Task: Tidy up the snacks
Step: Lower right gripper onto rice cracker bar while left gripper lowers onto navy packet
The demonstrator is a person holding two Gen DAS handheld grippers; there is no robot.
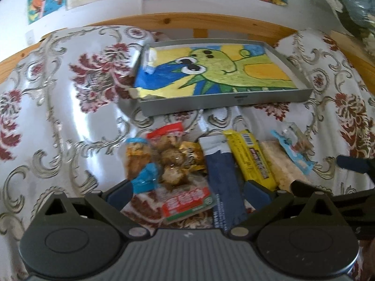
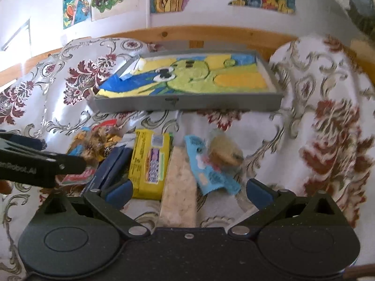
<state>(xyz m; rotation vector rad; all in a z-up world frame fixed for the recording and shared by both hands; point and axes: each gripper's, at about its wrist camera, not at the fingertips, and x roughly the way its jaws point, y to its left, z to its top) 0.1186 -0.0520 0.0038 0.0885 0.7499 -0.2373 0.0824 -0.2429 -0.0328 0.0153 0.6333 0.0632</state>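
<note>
- Left gripper (image 1: 187,190) is spread wide and holding nothing, low in the left wrist view, over the middle of the snack pile.
- Between its blue pads I've got the clear bag of brown balls (image 1: 174,164) with its red label, and the dark blue packet (image 1: 222,178) right beside it. My guess is one of these is the next pick.
- Right gripper (image 2: 188,192) is just as wide and empty too, sitting over the pale cracker pack (image 2: 179,192) at lower centre of the right wrist view.
- The yellow bar (image 2: 150,164) lies just left of that pack, touching it; the light blue wrapper (image 2: 211,173) overlaps on its right.
- The snacks lie loosely side by side on the floral cloth (image 1: 58,93), so I judge nothing is sorted yet.
- The grey tray (image 1: 234,101) sits in the upper centre, beyond the pile, with a green cartoon drawing lining it. Looks like the destination, placed within easy reach.
- One small pale item (image 1: 148,61) already rests at the tray's left edge.
- Both views are blurred, so I can't read the labels.
- Packets touch each other; a clumsy pinch could drag a neighbour along.
</note>
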